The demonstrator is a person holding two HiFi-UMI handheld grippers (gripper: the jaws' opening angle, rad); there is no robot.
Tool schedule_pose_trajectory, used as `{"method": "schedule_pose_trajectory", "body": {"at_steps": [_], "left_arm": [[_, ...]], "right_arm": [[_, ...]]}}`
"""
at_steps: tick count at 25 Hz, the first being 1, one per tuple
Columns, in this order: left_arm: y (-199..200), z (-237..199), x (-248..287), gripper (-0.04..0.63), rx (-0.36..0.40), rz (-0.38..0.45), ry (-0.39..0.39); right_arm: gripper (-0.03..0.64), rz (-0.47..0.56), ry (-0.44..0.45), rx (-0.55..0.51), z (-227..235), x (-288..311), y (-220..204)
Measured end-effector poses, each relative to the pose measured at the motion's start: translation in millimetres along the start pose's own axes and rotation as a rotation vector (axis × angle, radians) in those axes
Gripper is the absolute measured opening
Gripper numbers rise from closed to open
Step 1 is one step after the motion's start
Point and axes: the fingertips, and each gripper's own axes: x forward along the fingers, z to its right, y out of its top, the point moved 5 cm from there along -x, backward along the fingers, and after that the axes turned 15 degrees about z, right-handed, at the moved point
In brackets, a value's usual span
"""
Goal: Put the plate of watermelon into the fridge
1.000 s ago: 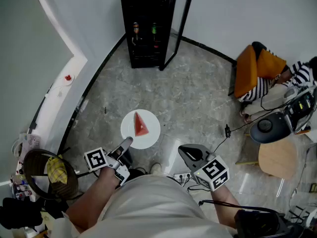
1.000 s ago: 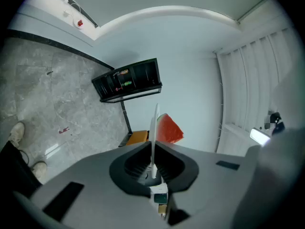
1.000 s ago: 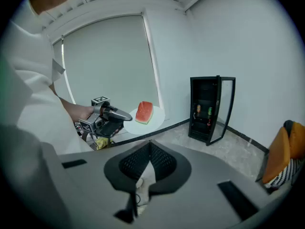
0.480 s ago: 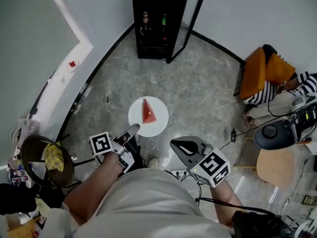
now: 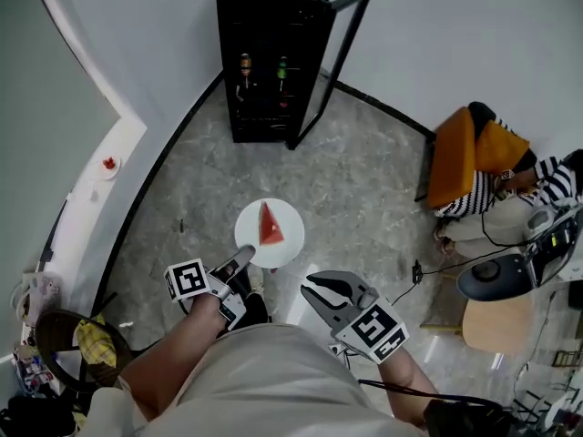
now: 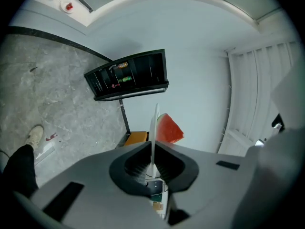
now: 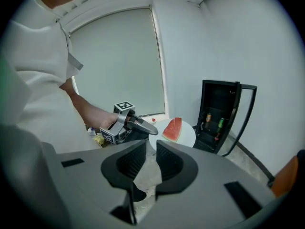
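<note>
Plate (image 5: 288,241) rim within left gripper (image 5: 240,259)

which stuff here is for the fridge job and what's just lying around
For the job:
- plate, gripped at its rim by the left gripper
- watermelon slice on it
- fridge, door open

Lying about:
- orange chair
- small dish holding something red
- wooden stool
</note>
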Motion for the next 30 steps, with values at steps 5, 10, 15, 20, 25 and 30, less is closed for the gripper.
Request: {"method": "schedule_pose_trajectory", "body": {"at_steps": [5, 10, 15, 20, 25, 30], "left_arm": [[58.2, 5.8, 82.8, 0.021, 0.030, -0.023, -0.003], [101.8, -0.8, 137.1, 0.021, 0.025, 0.012, 0.005], [139.3, -1.4, 201.2, 0.021, 0.013, 0.082, 0.013], [172.9, -1.5, 266.4, 0.021, 0.007, 0.178, 0.038], [205.7, 2.4, 334.6, 0.021, 0.005, 0.266, 0.030], [238.5, -10.5, 394.7, 0.021, 0.004, 0.328, 0.062]], "right_arm": [[0.114, -0.030, -0.027, 0.000, 68.7, 41.0, 26.4], [0.114, -0.017, -0.054, 0.010, 117.2, 73.2, 43.5], [0.114, -0.013, -0.043, 0.012, 195.2, 90.5, 58.9], [0.114, -0.035, 0.039, -0.036, 272.9, 110.1, 73.6], [0.114, -0.045, 0.101, -0.093, 345.4, 117.8, 94.8], [0.114, -0.063, 0.118, -0.065, 398.5, 125.0, 91.9]]}}
